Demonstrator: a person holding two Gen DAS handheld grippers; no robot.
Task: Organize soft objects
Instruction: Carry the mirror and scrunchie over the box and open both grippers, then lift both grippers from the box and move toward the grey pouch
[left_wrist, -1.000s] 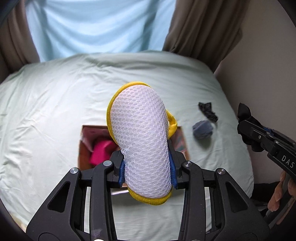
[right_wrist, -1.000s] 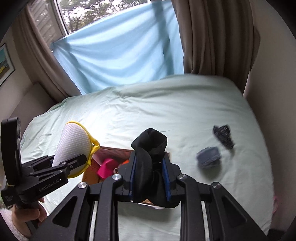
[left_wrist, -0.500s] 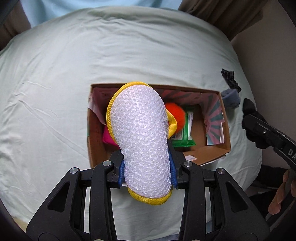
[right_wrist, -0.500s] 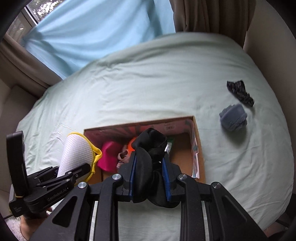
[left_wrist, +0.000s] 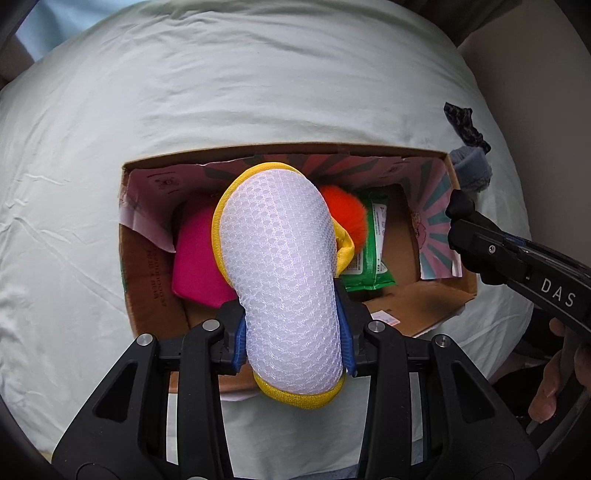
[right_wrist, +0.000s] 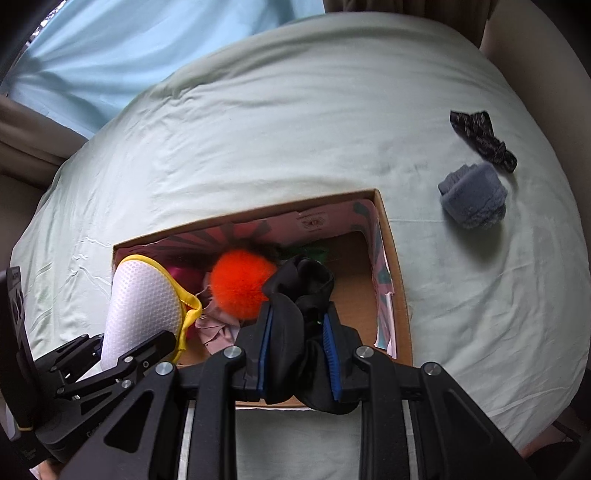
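My left gripper (left_wrist: 293, 336) is shut on a white mesh pouch with yellow trim (left_wrist: 280, 266) and holds it above the left half of an open cardboard box (left_wrist: 147, 266). The pouch also shows in the right wrist view (right_wrist: 142, 306). My right gripper (right_wrist: 299, 350) is shut on a black cloth (right_wrist: 301, 291) over the box's near right part (right_wrist: 400, 306). In the box lie a pink soft item (left_wrist: 195, 266), an orange fluffy ball (right_wrist: 240, 282) and a green wipes pack (left_wrist: 373, 247).
The box sits on a pale green bed sheet (right_wrist: 295, 129). A grey fuzzy item (right_wrist: 474, 197) and a dark patterned cloth (right_wrist: 480, 136) lie on the sheet right of the box. A blue curtain (right_wrist: 129, 48) and a wall stand behind.
Both grippers have tilted down and moved closer over the box, which now fills more of each view. Each still holds its item.
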